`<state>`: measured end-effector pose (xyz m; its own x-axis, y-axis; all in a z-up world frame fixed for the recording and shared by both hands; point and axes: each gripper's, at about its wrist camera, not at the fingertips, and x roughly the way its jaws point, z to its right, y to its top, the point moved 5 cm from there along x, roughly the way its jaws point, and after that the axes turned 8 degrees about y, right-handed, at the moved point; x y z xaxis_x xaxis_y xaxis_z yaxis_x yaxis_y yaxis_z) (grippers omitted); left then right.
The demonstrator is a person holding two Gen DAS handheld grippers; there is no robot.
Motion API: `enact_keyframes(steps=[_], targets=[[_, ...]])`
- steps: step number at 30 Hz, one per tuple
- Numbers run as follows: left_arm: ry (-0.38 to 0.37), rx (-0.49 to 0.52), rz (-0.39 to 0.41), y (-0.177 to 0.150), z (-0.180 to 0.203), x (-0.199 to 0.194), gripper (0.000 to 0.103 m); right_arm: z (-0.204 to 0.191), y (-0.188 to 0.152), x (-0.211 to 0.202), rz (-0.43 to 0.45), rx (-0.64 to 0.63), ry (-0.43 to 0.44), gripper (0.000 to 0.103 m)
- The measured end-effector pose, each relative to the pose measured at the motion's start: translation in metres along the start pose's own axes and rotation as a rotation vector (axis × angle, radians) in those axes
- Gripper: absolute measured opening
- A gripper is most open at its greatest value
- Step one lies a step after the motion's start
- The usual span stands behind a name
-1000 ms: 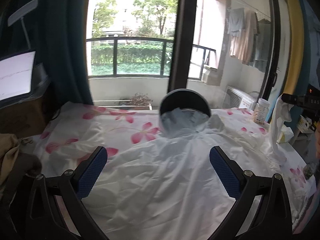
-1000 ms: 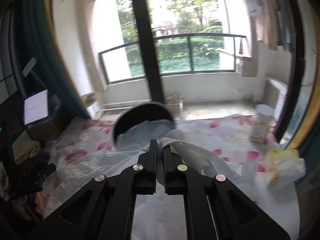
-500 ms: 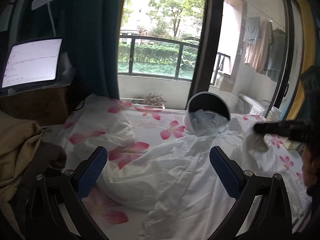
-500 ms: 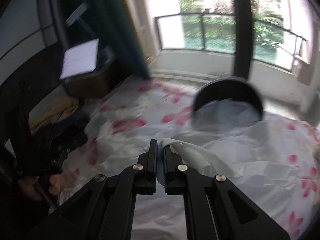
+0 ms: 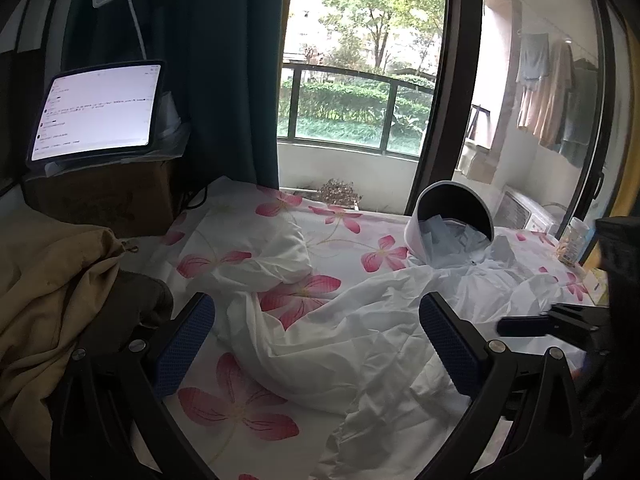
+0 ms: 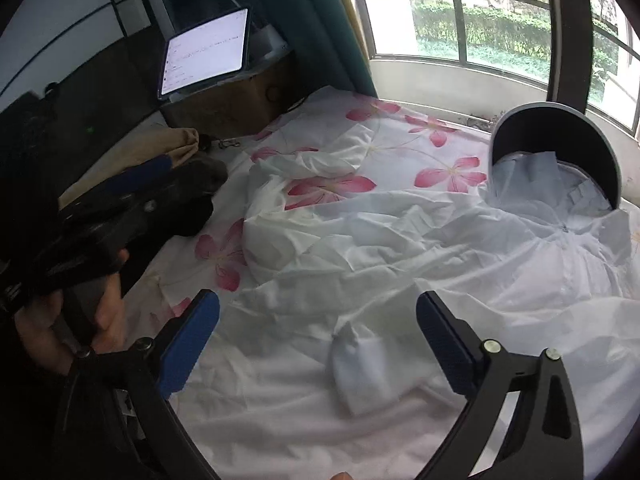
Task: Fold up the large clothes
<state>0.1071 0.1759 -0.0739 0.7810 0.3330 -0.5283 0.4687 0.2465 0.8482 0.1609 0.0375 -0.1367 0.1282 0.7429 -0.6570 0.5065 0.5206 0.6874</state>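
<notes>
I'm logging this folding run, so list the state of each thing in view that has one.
Large white cloth garment: spread out, crumpled, cuff folded across it, unheld.
Left claw: open, empty.
Right claw: opening, cuff below it.
Tablet screen: lit.
Round grey basket: tipped, holding pale blue shirt.

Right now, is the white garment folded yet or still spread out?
Partly folded, not finished. The white garment lies wrinkled across the floral sheet, one sleeve cuff laid over its middle; collar still by the round stand.

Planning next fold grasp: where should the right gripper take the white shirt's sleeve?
Grip the sleeve's cuff end, which lies flat and free on the white shirt between the opening fingers. Come from above, a finger on each side.
</notes>
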Motion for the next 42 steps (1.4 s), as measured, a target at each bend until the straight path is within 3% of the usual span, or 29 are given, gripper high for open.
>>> enact_keyframes(steps=[4, 8, 13, 16, 18, 20, 23, 29, 34, 37, 39, 42], targets=[[-0.036, 0.030, -0.009, 0.000, 0.023, 0.005, 0.103, 0.033, -0.012, -0.039, 0.051, 0.063, -0.124, 0.098], [-0.132, 0.086, -0.037, -0.004, 0.062, 0.014, 0.103, 0.083, -0.033, -0.089, 0.116, 0.178, -0.257, 0.098], [-0.222, 0.237, -0.151, -0.026, 0.119, 0.048, 0.103, 0.142, -0.079, -0.140, 0.154, 0.326, -0.442, 0.098], [-0.211, 0.360, -0.210, -0.046, 0.142, 0.066, 0.095, 0.168, -0.107, -0.165, 0.171, 0.412, -0.507, 0.098], [-0.185, 0.447, -0.261, -0.062, 0.153, 0.077, 0.084, 0.178, -0.120, -0.173, 0.178, 0.446, -0.528, 0.098], [-0.159, 0.508, -0.285, -0.071, 0.155, 0.084, 0.082, 0.186, -0.130, -0.179, 0.183, 0.467, -0.535, 0.098], [-0.032, 0.583, -0.257, -0.069, 0.143, 0.095, 0.081, 0.192, -0.138, -0.179, 0.177, 0.481, -0.533, 0.098], [0.120, 0.502, -0.218, -0.025, 0.089, 0.102, 0.081, 0.201, -0.143, -0.171, 0.155, 0.464, -0.526, 0.098], [0.153, 0.415, -0.191, 0.000, 0.058, 0.090, 0.081, 0.210, -0.150, -0.160, 0.108, 0.465, -0.556, 0.098], [0.107, 0.316, -0.179, 0.008, 0.052, 0.077, 0.081, 0.212, -0.153, -0.155, 0.096, 0.469, -0.555, 0.098], [-0.022, 0.254, -0.175, 0.010, 0.064, 0.063, 0.082, 0.212, -0.153, -0.153, 0.090, 0.465, -0.554, 0.098], [-0.138, 0.302, -0.223, -0.015, 0.105, 0.054, 0.082, 0.210, -0.151, -0.152, 0.090, 0.459, -0.557, 0.098]])
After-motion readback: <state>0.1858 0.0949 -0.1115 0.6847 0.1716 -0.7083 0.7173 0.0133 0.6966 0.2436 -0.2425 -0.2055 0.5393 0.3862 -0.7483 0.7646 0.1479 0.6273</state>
